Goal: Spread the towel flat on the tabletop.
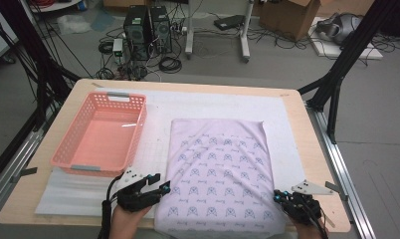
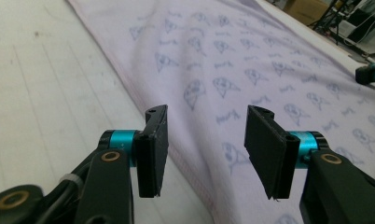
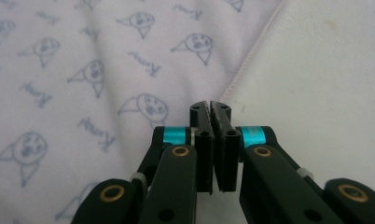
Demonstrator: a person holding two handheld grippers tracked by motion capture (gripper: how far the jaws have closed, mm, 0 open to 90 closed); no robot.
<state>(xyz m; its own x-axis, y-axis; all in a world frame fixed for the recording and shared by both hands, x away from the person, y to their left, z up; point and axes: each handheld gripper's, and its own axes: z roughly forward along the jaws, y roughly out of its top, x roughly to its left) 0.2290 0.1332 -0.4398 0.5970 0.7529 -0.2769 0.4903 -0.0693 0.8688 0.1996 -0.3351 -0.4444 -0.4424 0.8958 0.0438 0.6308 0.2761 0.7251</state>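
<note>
Lilac printed cloth (image 1: 219,174) lies flat, long axis running bottom to top of frame, my left gripper (image 1: 161,188) gaping empty, my right gripper (image 1: 279,197) closed at its lower right edge.

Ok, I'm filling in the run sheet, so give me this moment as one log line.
left gripper open over cloth left edge | right gripper shut at cloth right edge, grip unclear | basket empty

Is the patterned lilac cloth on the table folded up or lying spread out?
Spread out. The lilac printed cloth lies flat as one rectangle on the white mat, hems visible along both sides, with only slight wrinkles.
</note>
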